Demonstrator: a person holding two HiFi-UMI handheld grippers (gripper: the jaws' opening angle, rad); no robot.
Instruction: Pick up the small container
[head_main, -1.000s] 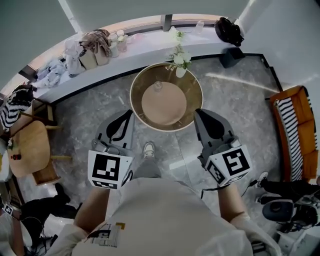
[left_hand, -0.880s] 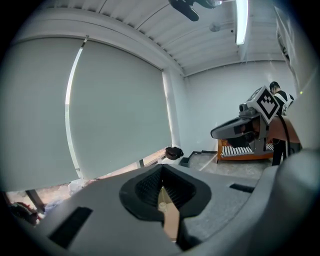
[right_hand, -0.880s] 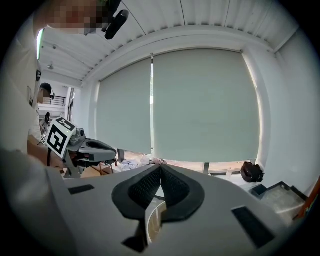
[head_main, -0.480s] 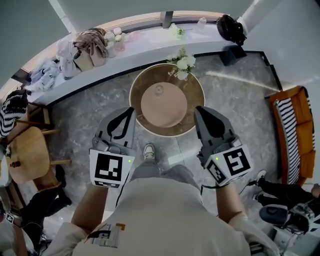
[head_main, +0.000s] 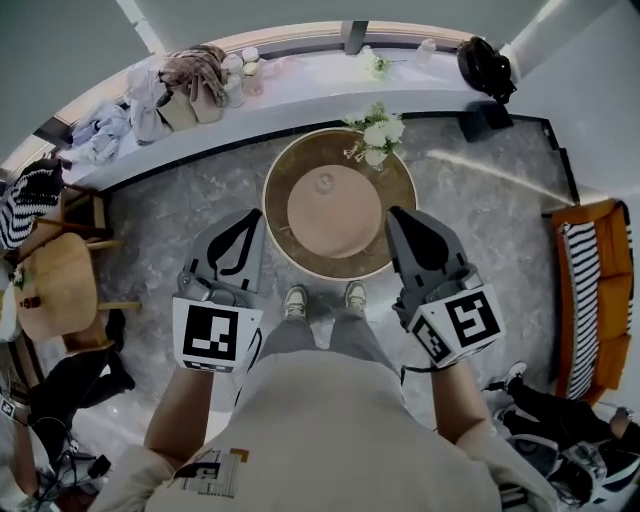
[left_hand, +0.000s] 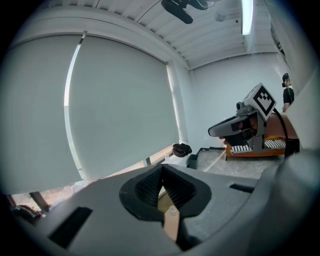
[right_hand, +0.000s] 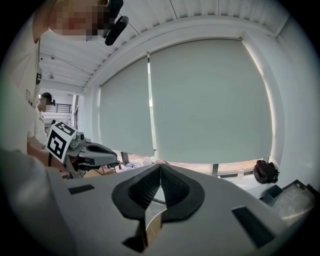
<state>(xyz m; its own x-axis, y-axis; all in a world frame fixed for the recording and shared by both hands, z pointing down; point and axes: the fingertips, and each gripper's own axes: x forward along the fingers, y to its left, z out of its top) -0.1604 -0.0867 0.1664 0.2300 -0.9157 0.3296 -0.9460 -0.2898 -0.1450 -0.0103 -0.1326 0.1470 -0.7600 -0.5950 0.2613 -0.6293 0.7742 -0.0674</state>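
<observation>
The small container looks like a small clear glass and stands toward the far side of the tan top of the round table. My left gripper is held over the table's near left rim, shut and empty. At the near right rim my right gripper is likewise shut with nothing in it. Both are well short of the container, which lies between and beyond them. In the left gripper view my own jaws meet, and the right gripper shows to the right. The right gripper view shows closed jaws and the left gripper.
A vase of white flowers stands at the table's far right rim. Behind it runs a window ledge with bags and clothes and a black bag. An orange seat with a striped cushion is at right, a wooden stool at left.
The person has stepped toward the round table; a second shoe now shows below it. Both grippers moved forward with the body, tips now at the table's near rim, still shut.
</observation>
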